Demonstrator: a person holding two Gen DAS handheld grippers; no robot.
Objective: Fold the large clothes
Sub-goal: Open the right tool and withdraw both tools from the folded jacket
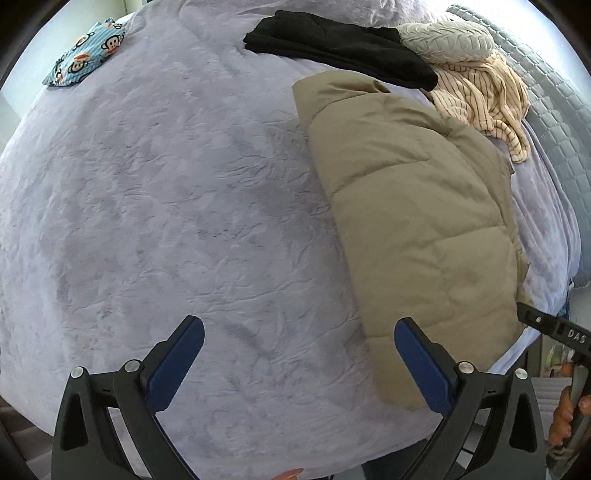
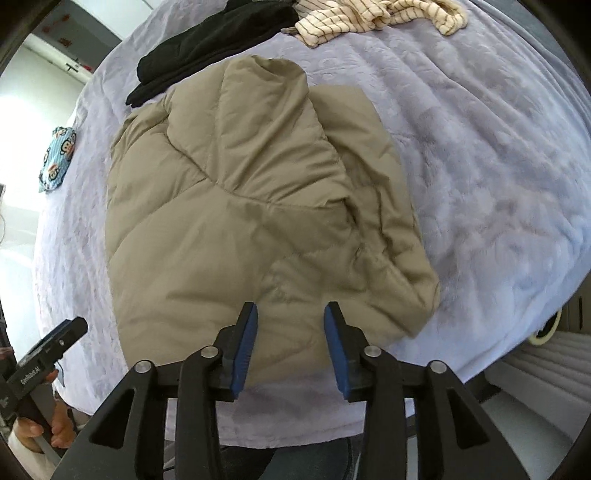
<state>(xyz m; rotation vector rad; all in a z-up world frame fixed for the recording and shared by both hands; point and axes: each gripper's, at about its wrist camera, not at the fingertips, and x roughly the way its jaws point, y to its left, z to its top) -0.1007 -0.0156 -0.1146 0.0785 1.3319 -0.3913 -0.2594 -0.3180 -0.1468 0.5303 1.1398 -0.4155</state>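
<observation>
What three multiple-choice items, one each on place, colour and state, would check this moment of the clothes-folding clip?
1. Where does the black garment lie?
A. beyond the padded jacket
B. on the floor
C. inside the jacket

2. What colour is the jacket?
A. red
B. khaki
C. white

3. What is the right gripper holding?
A. the striped top
B. the jacket
C. nothing

Key: 1 A, it sits past the jacket's far end on the bed cover; 2 B, tan quilted fabric; 3 C, nothing is pinched between its separated fingers.

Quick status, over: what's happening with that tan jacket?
Both grippers, left and right, open, empty. Tan jacket folded on bed. Black clothes beyond, not blocking.
</observation>
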